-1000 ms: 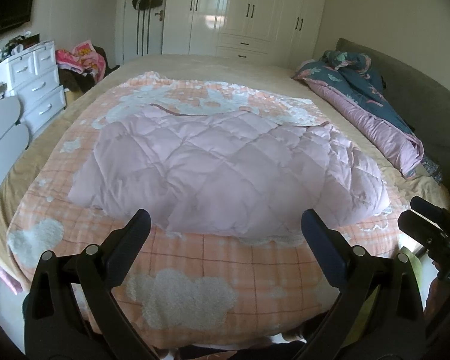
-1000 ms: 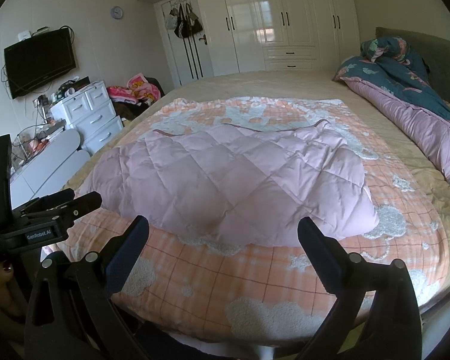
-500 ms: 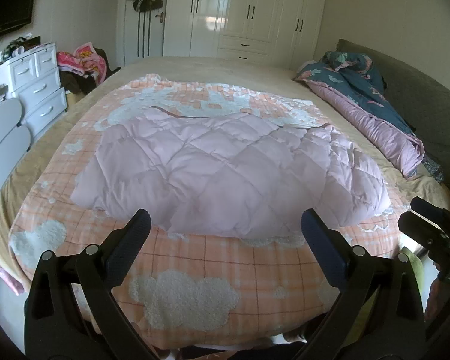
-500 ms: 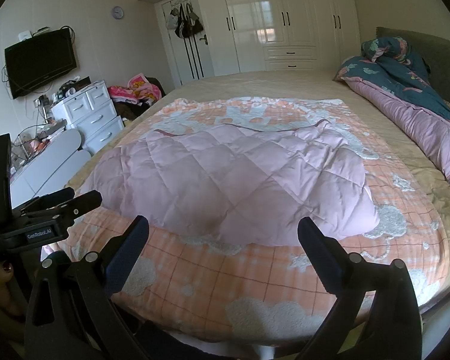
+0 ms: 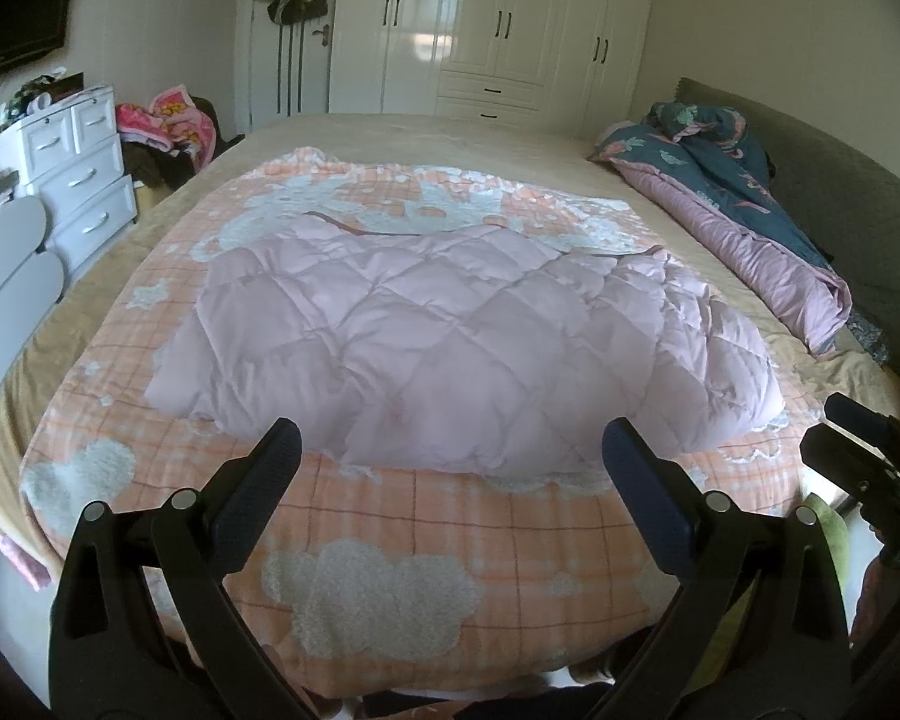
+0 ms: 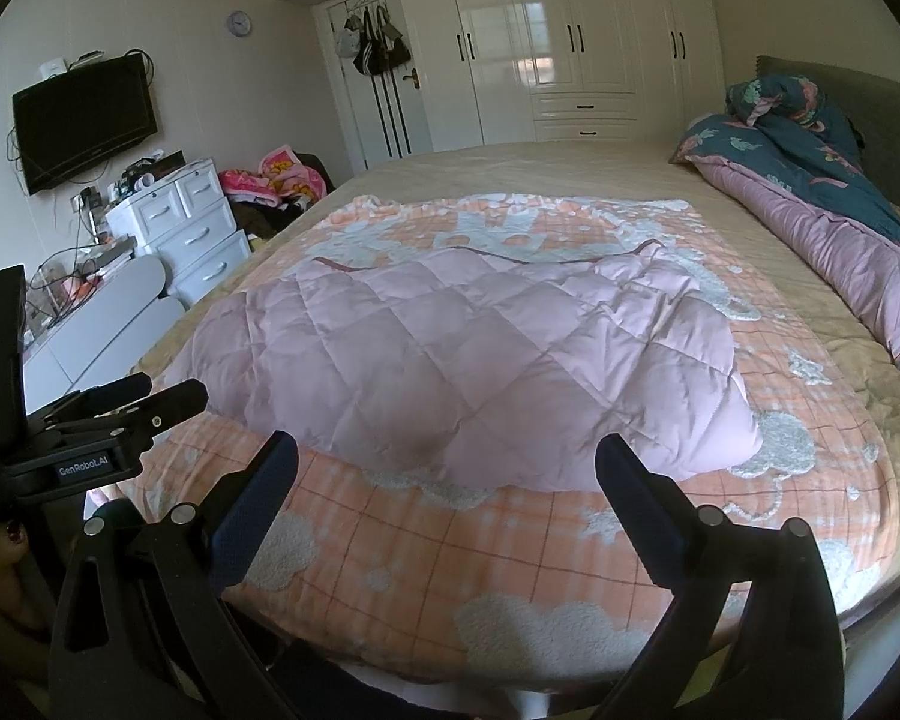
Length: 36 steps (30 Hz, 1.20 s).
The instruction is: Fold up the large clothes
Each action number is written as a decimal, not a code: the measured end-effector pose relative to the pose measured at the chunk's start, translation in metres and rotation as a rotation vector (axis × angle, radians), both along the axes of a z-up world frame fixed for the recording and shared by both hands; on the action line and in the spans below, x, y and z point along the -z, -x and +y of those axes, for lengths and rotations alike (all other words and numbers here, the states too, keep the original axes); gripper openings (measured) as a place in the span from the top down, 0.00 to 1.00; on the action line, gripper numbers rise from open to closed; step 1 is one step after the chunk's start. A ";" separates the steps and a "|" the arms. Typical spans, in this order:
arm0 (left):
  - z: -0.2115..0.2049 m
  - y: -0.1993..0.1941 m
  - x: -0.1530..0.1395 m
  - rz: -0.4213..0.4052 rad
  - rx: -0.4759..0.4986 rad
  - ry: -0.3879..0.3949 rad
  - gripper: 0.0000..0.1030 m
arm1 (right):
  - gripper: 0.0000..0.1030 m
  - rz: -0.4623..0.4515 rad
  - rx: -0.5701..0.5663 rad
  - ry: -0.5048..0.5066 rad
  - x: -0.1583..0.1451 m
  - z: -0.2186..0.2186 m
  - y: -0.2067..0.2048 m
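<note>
A pink quilted padded garment (image 5: 450,336) lies spread flat on an orange checked blanket (image 5: 378,546) on the bed; it also shows in the right wrist view (image 6: 468,360). My left gripper (image 5: 450,450) is open and empty, held above the blanket's near edge, just short of the garment's near hem. My right gripper (image 6: 447,456) is open and empty, at the same distance from the hem. The left gripper's body shows at the left in the right wrist view (image 6: 90,426), and the right gripper's at the right edge in the left wrist view (image 5: 870,462).
A rolled blue and pink duvet (image 5: 738,198) lies along the bed's right side by the grey headboard (image 5: 840,180). White drawers (image 6: 180,222) and a wall TV (image 6: 84,120) stand left. White wardrobes (image 6: 570,42) fill the back wall.
The left wrist view has swung slightly to the left, so the garment sits further right in the frame. Both grippers stay open and empty. The garment has not moved.
</note>
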<state>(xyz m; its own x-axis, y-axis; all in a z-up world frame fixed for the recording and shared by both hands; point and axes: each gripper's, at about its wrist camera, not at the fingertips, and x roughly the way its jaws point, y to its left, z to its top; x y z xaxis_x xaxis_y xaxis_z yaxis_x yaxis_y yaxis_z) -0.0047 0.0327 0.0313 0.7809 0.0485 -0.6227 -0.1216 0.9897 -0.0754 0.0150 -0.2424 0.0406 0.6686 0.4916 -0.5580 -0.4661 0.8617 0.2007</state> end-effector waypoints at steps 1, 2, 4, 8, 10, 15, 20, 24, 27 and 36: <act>0.001 0.001 0.000 0.000 0.000 0.000 0.09 | 0.04 -0.001 0.000 0.000 0.000 0.000 0.000; 0.000 0.000 0.000 0.002 0.001 0.000 0.09 | 0.04 0.000 0.000 0.002 0.000 0.000 0.000; 0.000 0.000 0.000 0.001 0.002 -0.001 0.09 | 0.04 0.000 0.000 0.001 0.000 0.000 0.000; 0.001 0.000 0.000 0.000 0.002 -0.004 0.09 | 0.04 0.001 0.000 0.001 0.000 0.000 0.000; 0.001 0.001 -0.001 0.000 0.004 -0.002 0.09 | 0.04 0.001 -0.001 0.000 0.000 -0.001 -0.001; 0.001 0.001 -0.001 0.000 0.008 0.003 0.09 | 0.04 0.003 -0.002 0.000 0.000 -0.001 0.000; 0.001 0.002 0.000 0.001 0.014 0.005 0.09 | 0.04 0.004 0.000 0.003 0.000 -0.001 0.001; -0.001 0.001 0.001 0.002 0.017 0.003 0.09 | 0.04 0.013 0.007 0.003 0.001 -0.001 0.000; -0.001 0.001 0.003 0.013 0.018 0.005 0.09 | 0.04 0.016 0.012 0.006 0.001 -0.002 0.000; 0.024 -0.002 0.020 0.063 -0.009 0.051 0.09 | 0.04 0.046 0.100 0.008 0.011 -0.026 -0.007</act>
